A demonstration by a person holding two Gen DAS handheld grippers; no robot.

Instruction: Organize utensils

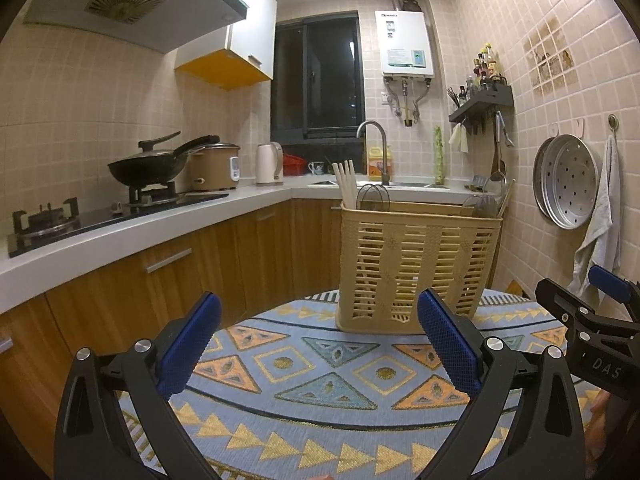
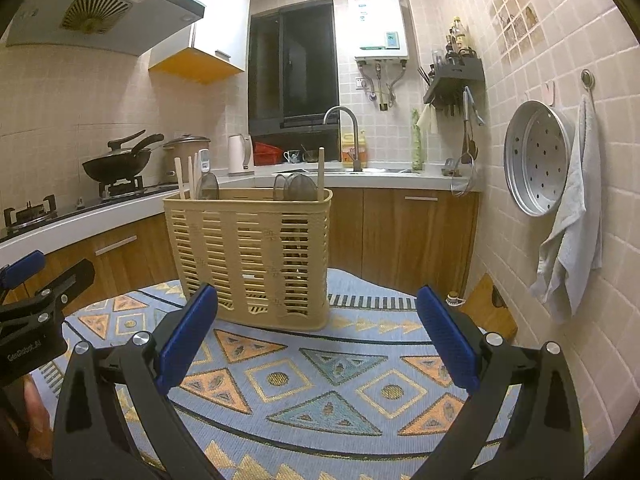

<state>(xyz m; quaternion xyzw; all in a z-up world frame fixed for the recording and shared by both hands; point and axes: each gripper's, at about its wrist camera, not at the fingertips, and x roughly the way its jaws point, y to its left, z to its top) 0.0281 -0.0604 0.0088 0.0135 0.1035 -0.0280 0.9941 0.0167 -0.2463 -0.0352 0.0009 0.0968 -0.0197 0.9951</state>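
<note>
On the round table w/ a blue patterned cloth (image 1: 320, 360) stands a beige slotted utensil basket (image 1: 416, 264), upright, toward the far edge. Pale wooden chopsticks (image 1: 345, 184) poke up from its left end, next to a mesh skimmer (image 1: 372, 198); more mesh skimmers (image 1: 480, 205) and one wooden stick (image 2: 320, 174) sit at the right end. Which inner compartments they occupy can't be told through the slats.

Left gripper (image 1: 318, 340) hovers low over the cloth, jaws spread wide, nothing between the blue pads; basket is ahead and a bit right of it, not touched. Right gripper (image 2: 316, 338) is alongside, also spread wide and empty, basket ahead and a bit left, apart from the pads.

Bkgd: counter w/ a wok (image 1: 148, 166) on the gas hob, rice cooker (image 1: 216, 166), kettle (image 1: 269, 162), sink faucet (image 1: 374, 140). Steamer tray (image 1: 568, 182) and towel (image 1: 600, 224) hang on the right wall.
</note>
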